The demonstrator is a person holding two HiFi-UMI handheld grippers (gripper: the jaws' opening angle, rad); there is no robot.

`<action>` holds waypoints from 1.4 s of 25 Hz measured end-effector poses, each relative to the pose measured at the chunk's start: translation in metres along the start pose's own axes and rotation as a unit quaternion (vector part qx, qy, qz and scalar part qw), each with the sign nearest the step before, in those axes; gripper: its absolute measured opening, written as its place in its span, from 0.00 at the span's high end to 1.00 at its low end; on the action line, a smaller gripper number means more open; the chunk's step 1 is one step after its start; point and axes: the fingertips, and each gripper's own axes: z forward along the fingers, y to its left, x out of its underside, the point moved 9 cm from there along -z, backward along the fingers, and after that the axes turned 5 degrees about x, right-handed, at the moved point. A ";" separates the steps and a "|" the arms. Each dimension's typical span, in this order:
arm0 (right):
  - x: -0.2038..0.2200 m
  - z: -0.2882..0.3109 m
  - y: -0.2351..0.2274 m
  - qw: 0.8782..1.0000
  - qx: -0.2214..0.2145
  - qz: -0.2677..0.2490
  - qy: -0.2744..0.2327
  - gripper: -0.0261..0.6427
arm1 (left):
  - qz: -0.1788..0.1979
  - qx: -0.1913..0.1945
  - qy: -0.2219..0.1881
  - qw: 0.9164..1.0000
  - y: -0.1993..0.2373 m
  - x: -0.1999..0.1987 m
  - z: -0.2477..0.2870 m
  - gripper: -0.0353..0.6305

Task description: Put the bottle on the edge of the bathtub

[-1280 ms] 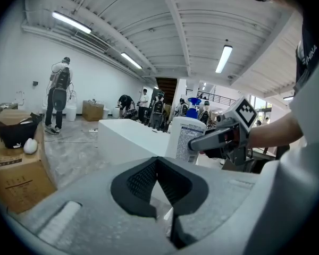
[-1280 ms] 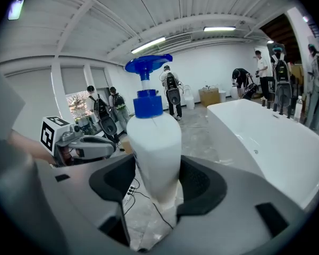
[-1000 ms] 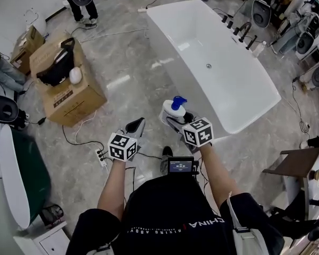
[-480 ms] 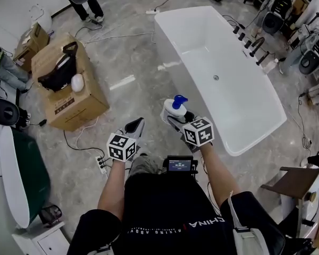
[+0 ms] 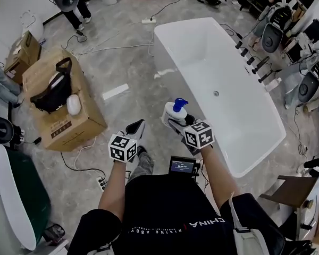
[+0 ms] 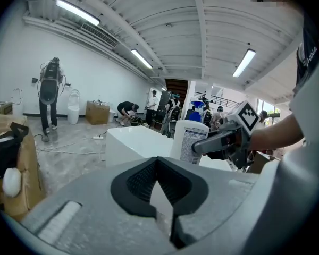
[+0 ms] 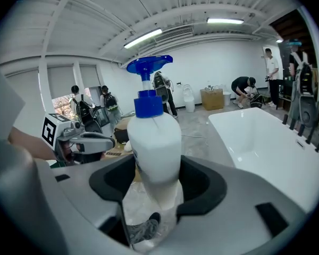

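Holds white pump bottle [image 5: 174, 110] upright in right gripper [image 5: 176, 122], just left of the bathtub [image 5: 202, 52]; holds left gripper [image 5: 136, 127] alongside, jaws together, empty.

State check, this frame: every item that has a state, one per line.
bottle: upright, pump cap on, held in the air, not yet on the tub
right gripper: shut on bottle
left gripper: shut, empty
bathtub: empty, no water visible
cardboard box: closed, black bag on top
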 end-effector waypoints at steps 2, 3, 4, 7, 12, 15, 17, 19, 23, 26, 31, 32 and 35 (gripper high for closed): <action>-0.029 0.030 -0.007 1.000 0.009 0.000 -0.003 0.57 | 0.010 0.013 0.005 1.000 0.036 -0.017 0.012 0.93; -0.044 0.045 -0.009 1.000 0.012 0.001 -0.005 0.57 | 0.015 0.018 0.010 1.000 0.054 -0.026 0.017 0.93; -0.058 0.060 -0.011 1.000 0.015 0.002 -0.007 0.57 | 0.019 0.023 0.014 0.999 0.071 -0.033 0.021 0.93; -0.090 0.101 -0.011 1.000 0.020 0.002 -0.010 0.57 | 0.026 0.037 0.022 0.999 0.114 -0.050 0.031 0.93; -0.127 0.154 -0.010 1.000 0.022 0.000 -0.007 0.57 | 0.025 0.048 0.017 0.998 0.172 -0.072 0.043 0.93; -0.142 0.180 -0.014 1.000 0.023 0.003 -0.003 0.57 | 0.021 0.052 0.017 0.998 0.200 -0.083 0.051 0.93; -0.152 0.195 -0.019 1.000 0.024 0.007 -0.003 0.57 | 0.020 0.054 0.020 0.998 0.217 -0.088 0.059 0.93; -0.161 0.211 -0.027 1.000 0.024 0.008 -0.004 0.57 | 0.020 0.056 0.020 0.998 0.234 -0.095 0.070 0.93; -0.183 0.251 -0.051 1.000 0.022 0.011 -0.008 0.57 | 0.023 0.055 0.014 0.998 0.274 -0.111 0.098 0.93; -0.206 0.288 -0.071 1.000 0.019 0.014 -0.012 0.57 | 0.026 0.053 0.017 0.998 0.310 -0.127 0.122 0.93; -0.259 0.347 -0.116 0.999 0.016 0.026 -0.012 0.57 | 0.023 0.051 0.031 0.998 0.372 -0.169 0.171 0.93; -0.270 0.356 -0.125 0.999 0.015 0.026 -0.013 0.57 | 0.023 0.050 0.033 0.998 0.383 -0.179 0.182 0.93; -0.303 0.382 -0.155 0.999 0.014 0.028 -0.019 0.57 | 0.028 0.051 0.036 0.998 0.413 -0.208 0.216 0.93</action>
